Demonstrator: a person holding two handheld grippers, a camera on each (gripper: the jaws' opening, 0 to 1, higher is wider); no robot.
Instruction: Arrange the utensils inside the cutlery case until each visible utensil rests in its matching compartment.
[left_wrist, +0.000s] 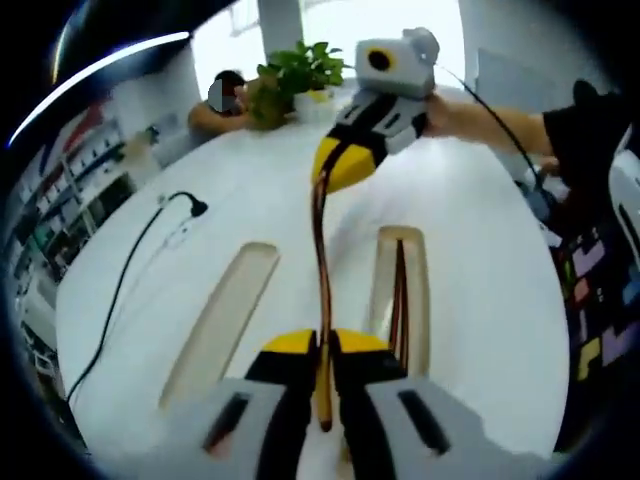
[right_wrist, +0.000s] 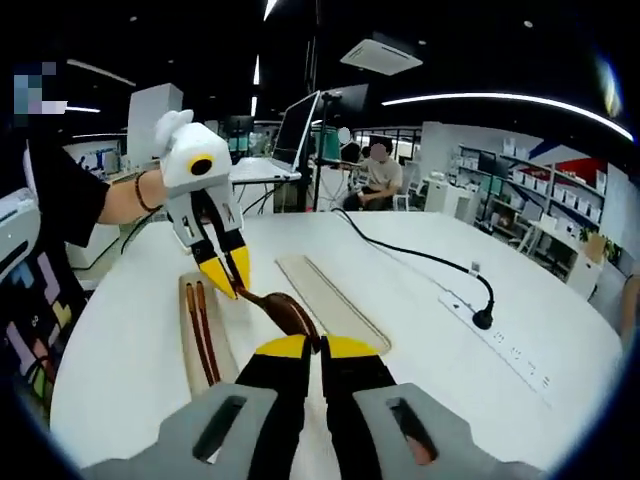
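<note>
spoon held above table, one gripper clamped on each end | left gripper, right gripper | empty slot beside chopstick slot | keep spoon level, lower into empty slot, release one end first

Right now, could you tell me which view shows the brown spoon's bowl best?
The right gripper view: the brown spoon shows its bowl between both grippers. The left gripper view shows mainly the thin handle.

An open-plan office or lab. A large white table carries a power strip and black cable; a monitor stands behind it. Stocked shelving, a ceiling air-conditioning unit, a potted plant and a seated person surround it.
</note>
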